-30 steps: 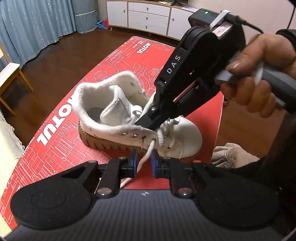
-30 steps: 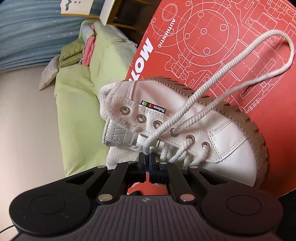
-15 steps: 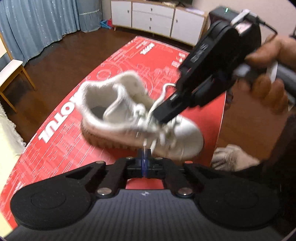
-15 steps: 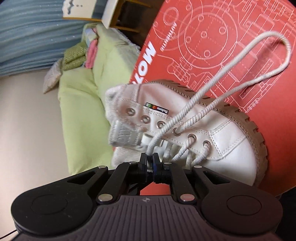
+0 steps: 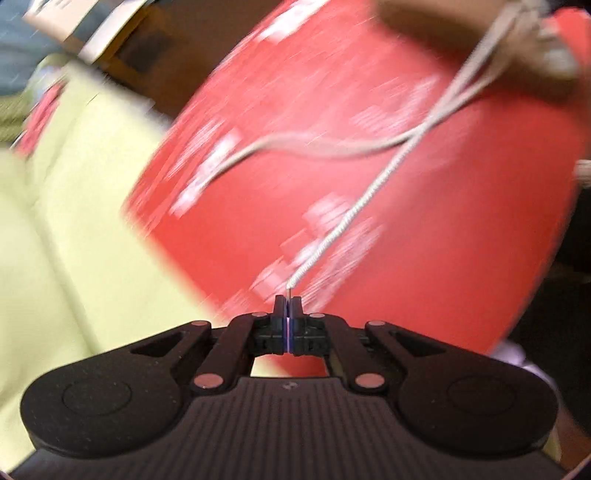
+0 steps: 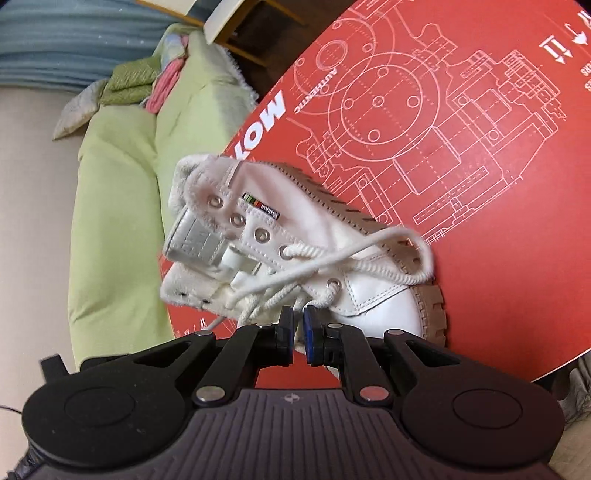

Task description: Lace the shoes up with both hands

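A white high-top shoe (image 6: pixel 306 221) with a brown sole lies on the red printed mat (image 6: pixel 498 258). Its white lace (image 6: pixel 424 254) is threaded through the lower eyelets and curls in a small loop over the toe side. My right gripper (image 6: pixel 298 321) hovers just in front of the laced part, open with a narrow gap and nothing between the pads. In the blurred left wrist view my left gripper (image 5: pixel 287 301) is shut on the lace's tip. From there the lace (image 5: pixel 354 214) stretches up to the shoe (image 5: pixel 550 55), a smear at the top right.
A light green sofa (image 6: pixel 118 184) borders the mat's left edge, with folded cloths (image 6: pixel 147 81) piled on it. A wooden chair (image 6: pixel 236 22) stands behind. The sofa (image 5: pixel 55 240) also fills the left of the left wrist view.
My left gripper shut on the lace end and swung away from the shoe, drawing the lace out. The big loop on the mat shrank. My right gripper let go of the lace and opened.
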Available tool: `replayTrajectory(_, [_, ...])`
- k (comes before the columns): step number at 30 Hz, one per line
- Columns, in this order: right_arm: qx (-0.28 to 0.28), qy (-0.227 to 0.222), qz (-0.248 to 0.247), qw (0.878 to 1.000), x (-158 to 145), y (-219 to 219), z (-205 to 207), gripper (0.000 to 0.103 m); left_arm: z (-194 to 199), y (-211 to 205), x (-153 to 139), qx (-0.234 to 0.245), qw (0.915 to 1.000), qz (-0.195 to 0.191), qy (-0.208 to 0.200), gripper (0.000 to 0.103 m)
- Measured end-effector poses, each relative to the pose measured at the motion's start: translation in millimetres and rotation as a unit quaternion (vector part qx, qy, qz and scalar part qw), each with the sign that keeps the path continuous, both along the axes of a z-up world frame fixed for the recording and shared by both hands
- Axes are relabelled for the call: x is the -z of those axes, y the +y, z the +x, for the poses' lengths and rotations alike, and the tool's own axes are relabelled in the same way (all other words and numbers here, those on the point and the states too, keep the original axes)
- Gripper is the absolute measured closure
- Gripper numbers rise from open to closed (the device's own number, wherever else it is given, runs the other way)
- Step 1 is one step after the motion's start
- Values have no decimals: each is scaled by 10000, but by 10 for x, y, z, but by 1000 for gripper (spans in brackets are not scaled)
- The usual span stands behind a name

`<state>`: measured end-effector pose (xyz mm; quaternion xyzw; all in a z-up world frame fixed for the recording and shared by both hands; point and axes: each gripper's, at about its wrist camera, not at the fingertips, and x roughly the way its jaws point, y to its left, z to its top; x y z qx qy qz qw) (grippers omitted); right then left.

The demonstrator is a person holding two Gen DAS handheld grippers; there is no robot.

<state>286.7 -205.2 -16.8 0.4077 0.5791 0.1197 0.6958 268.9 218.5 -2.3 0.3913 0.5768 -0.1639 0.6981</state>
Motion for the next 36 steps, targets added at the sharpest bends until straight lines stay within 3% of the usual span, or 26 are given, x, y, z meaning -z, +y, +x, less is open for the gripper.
replayTrajectory(5, [26, -37, -125, 9999, -41, 4, -7, 91, 230, 691, 17, -606, 9926, 1005, -312, 103])
replayTrajectory(9, [83, -89, -284, 9995, -111, 8, -7, 91, 408, 1094, 29, -972, 9864, 1224, -507, 103])
replayTrajectory(14, [55, -371, -591, 9975, -334, 48, -23, 91, 684, 1142, 87, -893, 9884, 871, -867, 103])
replayTrajectory(17, [-157, -706, -702, 9949, -521, 161, 1, 91, 859, 1059, 36, -903, 9893, 339, -1094, 100])
replayTrajectory(24, [-1458, -1043, -510, 9825, -648, 888, 178, 89, 916, 860, -21, -1053, 9864, -472, -1167, 86])
replayTrajectory(31, [-3025, -1143, -815, 9427, -307, 2056, 458, 88, 452, 875, -164, -1477, 9758, -1089, -1189, 86])
replayTrajectory(36, [-3961, -1577, -1843, 8856, 3, 2762, 472, 86, 42, 837, -158, -1710, 9700, -1337, -1096, 86])
